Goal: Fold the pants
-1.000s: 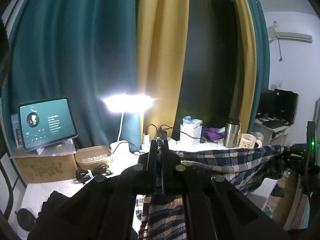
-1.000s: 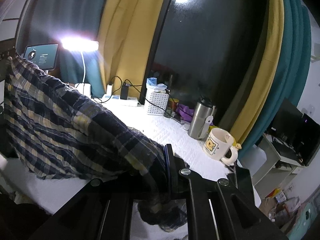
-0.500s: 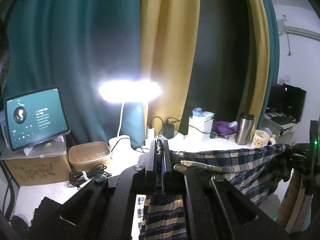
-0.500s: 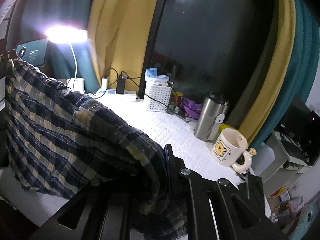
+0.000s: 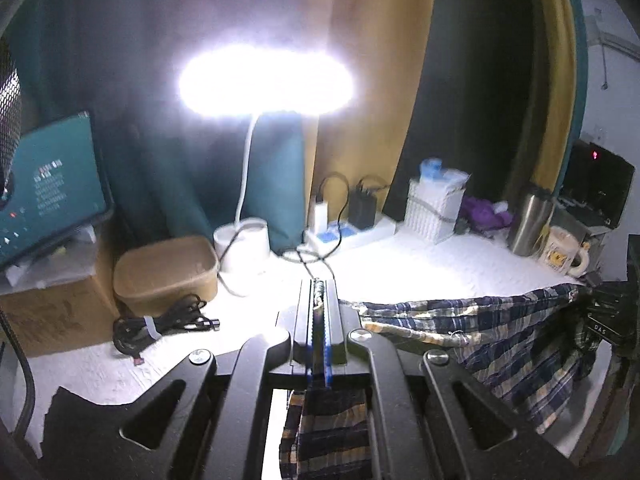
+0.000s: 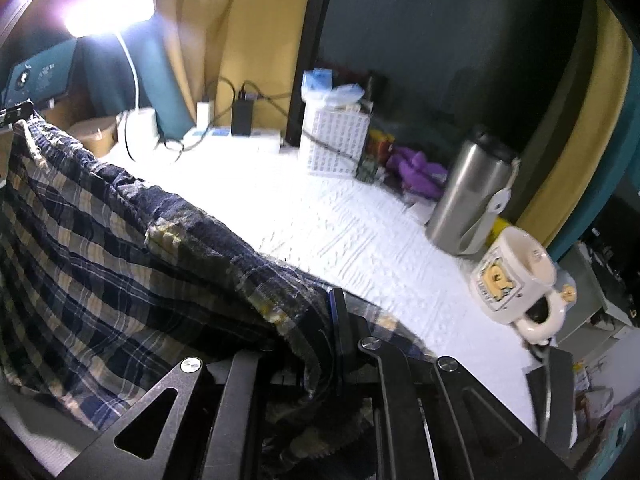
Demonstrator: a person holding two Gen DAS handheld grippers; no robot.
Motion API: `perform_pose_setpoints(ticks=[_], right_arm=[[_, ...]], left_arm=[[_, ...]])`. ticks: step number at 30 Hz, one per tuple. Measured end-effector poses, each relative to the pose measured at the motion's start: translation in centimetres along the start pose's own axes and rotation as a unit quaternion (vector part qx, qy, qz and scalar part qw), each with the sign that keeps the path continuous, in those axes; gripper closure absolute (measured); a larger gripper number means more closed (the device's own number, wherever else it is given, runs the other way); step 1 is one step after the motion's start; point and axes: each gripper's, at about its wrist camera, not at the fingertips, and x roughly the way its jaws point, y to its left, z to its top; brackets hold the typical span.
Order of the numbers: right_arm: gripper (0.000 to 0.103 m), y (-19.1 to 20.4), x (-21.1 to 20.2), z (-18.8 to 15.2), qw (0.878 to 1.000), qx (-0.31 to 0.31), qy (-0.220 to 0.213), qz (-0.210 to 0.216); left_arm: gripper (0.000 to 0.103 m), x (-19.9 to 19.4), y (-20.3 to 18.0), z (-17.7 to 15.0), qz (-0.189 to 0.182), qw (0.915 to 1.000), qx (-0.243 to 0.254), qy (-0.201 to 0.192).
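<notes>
The blue and cream plaid pants (image 5: 492, 328) hang stretched between my two grippers above the white table (image 5: 420, 264). My left gripper (image 5: 319, 292) is shut on one end of the waistband, and cloth hangs below its fingers. In the right wrist view the pants (image 6: 100, 264) drape across the left half of the picture, and my right gripper (image 6: 332, 300) is shut on the other end, its left finger hidden under the fabric. In the left wrist view the right gripper (image 5: 604, 308) shows at the far right edge, holding the cloth.
Along the table's back stand a lit desk lamp (image 5: 264, 80), a power strip (image 5: 348, 234) with chargers, a white basket (image 6: 334, 140), a steel tumbler (image 6: 468, 200) and a bear mug (image 6: 516, 280). At the left are a tablet (image 5: 48, 184), a brown box (image 5: 166, 268) and a coiled cable (image 5: 156, 326).
Both grippers have moved forward and down toward the table with the pants still stretched between them. The lamp, tumbler and mug now look closer and larger.
</notes>
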Motion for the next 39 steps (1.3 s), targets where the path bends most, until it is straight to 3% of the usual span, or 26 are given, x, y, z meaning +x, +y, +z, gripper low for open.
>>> perform_pose_setpoints(ticks=[18,20,21,23,24,26,27,28,29,30,31,39], right_arm=[[0.091,-0.2,8.9,0.7,0.996,0.005,0.089,0.010],[0.083,-0.3,9.3,0.7,0.996,0.003,0.093,0.003],[0.074,-0.4,9.5,0.8,0.996,0.003,0.094,-0.002],[0.050,-0.9,9.7,1.0,0.995,0.013,0.094,-0.019],[0.033,-1.2,9.6,1.0,0.995,0.019,0.092,-0.027],[0.028,-2.2,9.5,1.1,0.995,0.042,0.089,-0.027],[0.028,-2.5,9.4,1.0,0.995,0.048,0.089,-0.023],[0.028,-2.6,9.2,1.0,0.995,0.049,0.087,-0.024],[0.028,-2.5,9.0,1.0,0.995,0.048,0.084,-0.030],[0.028,-2.5,8.7,1.0,0.995,0.048,0.082,-0.032],[0.028,-2.5,8.5,1.0,0.995,0.049,0.080,-0.034],[0.023,-3.5,4.3,1.4,0.995,0.076,0.029,-0.062]], left_arm=[[0.101,12.4,2.8,-4.6,-0.002,0.9915,-0.039,0.124],[0.101,13.2,2.9,-4.9,-0.003,0.9907,-0.039,0.131],[0.101,13.8,3.1,-5.1,-0.002,0.9898,-0.040,0.137],[0.100,14.6,3.5,-5.3,-0.001,0.9877,-0.048,0.149],[0.100,14.9,3.7,-5.3,-0.002,0.9870,-0.054,0.151],[0.098,15.0,4.0,-5.1,-0.007,0.9863,-0.062,0.152],[0.089,14.7,4.1,-4.9,-0.007,0.9866,-0.066,0.149],[0.067,14.5,4.3,-4.7,-0.006,0.9871,-0.070,0.144],[0.053,14.0,4.6,-4.3,-0.006,0.9878,-0.077,0.135],[0.030,13.5,4.9,-4.0,-0.007,0.9883,-0.083,0.128],[0.023,12.9,5.2,-3.7,-0.009,0.9889,-0.088,0.119],[0.023,8.2,5.4,-2.6,-0.012,0.9909,-0.063,0.118]])
